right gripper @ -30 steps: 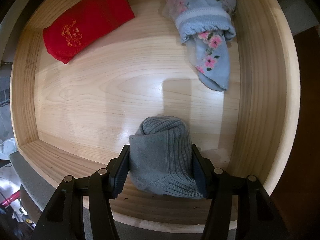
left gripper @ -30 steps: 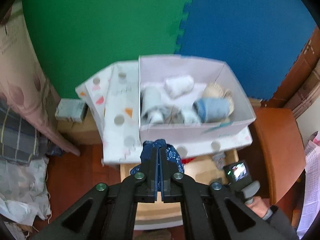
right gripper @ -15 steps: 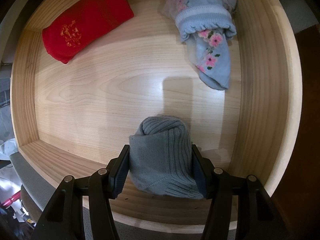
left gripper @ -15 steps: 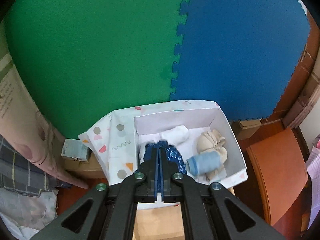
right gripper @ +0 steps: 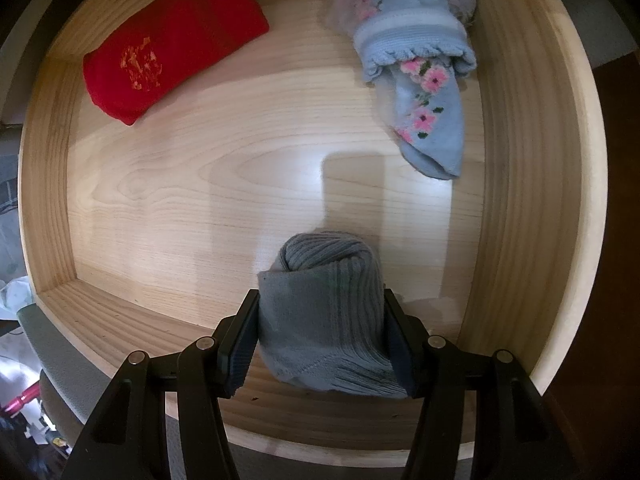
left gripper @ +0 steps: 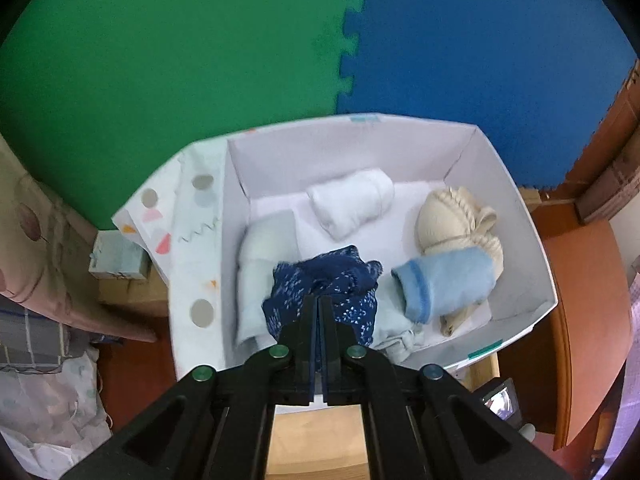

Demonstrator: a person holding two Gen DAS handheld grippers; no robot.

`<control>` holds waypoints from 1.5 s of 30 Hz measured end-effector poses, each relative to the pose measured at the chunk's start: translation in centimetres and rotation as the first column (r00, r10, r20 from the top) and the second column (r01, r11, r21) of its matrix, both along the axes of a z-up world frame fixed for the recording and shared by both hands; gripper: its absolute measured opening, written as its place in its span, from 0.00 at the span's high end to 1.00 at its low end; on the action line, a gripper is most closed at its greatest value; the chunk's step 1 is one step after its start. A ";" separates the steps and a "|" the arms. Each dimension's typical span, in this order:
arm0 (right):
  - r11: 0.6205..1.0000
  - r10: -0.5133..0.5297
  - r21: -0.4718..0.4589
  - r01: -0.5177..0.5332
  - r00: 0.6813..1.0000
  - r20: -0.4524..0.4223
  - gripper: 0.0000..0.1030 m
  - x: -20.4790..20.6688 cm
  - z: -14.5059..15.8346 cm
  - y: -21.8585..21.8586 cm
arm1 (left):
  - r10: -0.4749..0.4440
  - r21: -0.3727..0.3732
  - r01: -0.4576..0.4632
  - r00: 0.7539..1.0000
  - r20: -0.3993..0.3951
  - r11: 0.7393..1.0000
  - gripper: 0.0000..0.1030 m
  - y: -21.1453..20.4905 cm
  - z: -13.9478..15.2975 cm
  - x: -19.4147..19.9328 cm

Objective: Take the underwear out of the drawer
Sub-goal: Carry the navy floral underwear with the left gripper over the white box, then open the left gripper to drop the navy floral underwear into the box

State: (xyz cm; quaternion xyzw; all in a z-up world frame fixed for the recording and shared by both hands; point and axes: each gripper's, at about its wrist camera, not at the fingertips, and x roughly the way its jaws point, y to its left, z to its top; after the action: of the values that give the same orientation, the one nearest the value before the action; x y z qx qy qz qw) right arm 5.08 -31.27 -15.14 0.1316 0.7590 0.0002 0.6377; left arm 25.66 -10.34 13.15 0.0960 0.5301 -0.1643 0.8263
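Note:
My left gripper (left gripper: 319,304) is shut on a dark blue speckled piece of underwear (left gripper: 324,284) and holds it over the open white box (left gripper: 516,184). The box holds a white roll (left gripper: 352,202), a cream bra (left gripper: 452,220), a light blue roll (left gripper: 444,284) and a pale blue piece (left gripper: 260,264). My right gripper (right gripper: 322,312) is inside the wooden drawer (right gripper: 524,200), its jaws closed against both sides of a grey ribbed roll (right gripper: 328,320) that rests on the drawer floor. A red folded piece (right gripper: 172,44) and a light blue floral piece (right gripper: 420,80) lie at the drawer's far side.
The box's patterned lid (left gripper: 192,248) leans off its left side. Green and blue foam mats (left gripper: 200,60) cover the floor beyond. Cloth piles (left gripper: 44,320) lie at the left. A reddish wooden panel (left gripper: 580,300) stands at the right.
My left gripper has carried the dark blue underwear up from the drawer side and forward over the white box. The right gripper and the grey roll have stayed in place.

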 end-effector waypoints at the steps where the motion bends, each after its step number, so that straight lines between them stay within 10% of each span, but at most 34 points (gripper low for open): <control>1: 1.000 -0.001 -0.001 0.001 1.000 -0.001 0.47 0.0 -0.1 0.0 | -0.001 -0.003 0.001 1.000 -0.006 1.000 0.99 -0.1 -0.4 -0.1; 23: 0.998 0.030 -0.046 -0.031 0.999 -0.020 0.44 0.5 -0.6 1.8 | -0.012 0.026 0.009 0.992 0.126 1.000 0.60 5.7 1.0 -8.3; 45: 0.971 0.163 -0.167 -0.170 0.985 -0.057 0.48 0.8 -0.4 7.6 | 0.236 0.042 -0.236 0.972 0.004 0.971 0.55 10.7 -16.6 -17.1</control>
State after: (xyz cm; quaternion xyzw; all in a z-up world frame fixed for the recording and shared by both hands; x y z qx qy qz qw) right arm 5.89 -23.71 -15.57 0.0121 0.7781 -0.0143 0.6279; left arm 8.59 0.39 -3.42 0.0497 0.5416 -0.0538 0.8375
